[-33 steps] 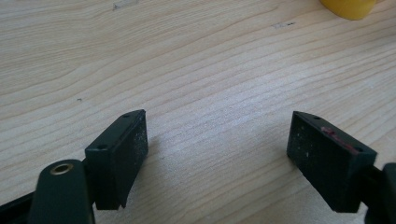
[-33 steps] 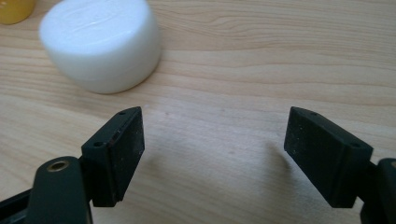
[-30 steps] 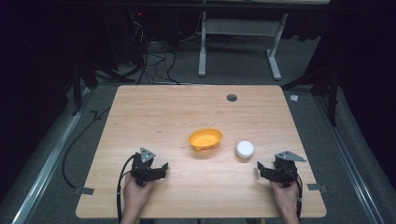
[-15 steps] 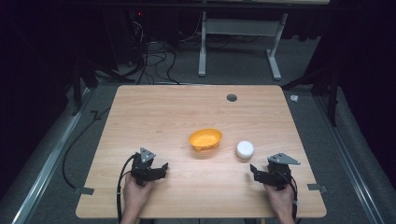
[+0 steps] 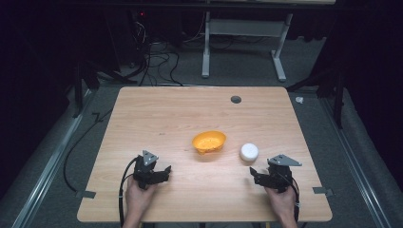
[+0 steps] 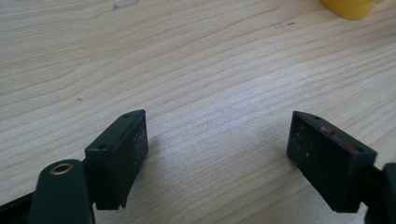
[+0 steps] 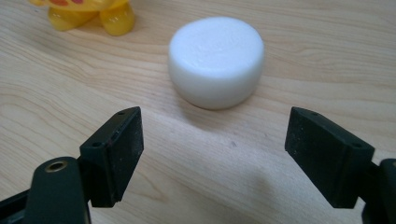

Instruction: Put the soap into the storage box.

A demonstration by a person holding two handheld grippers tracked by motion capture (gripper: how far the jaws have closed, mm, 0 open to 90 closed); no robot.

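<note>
The high view is dim at its edges — the floor and the room behind fall almost to black, while the wooden table point(image 5: 157, 123) sits evenly lit from above, soft in detail and slightly grainy. Shadows there are faint. In the right gripper view the white puck point(image 7: 216, 60) is bright and nearly washed out on top, with a soft shadow on its near side; the near jaws look blurred. The left gripper view is bright, its wood grain sharp — the yellow object point(image 6: 348, 7) at the far edge is out of focus.
</note>
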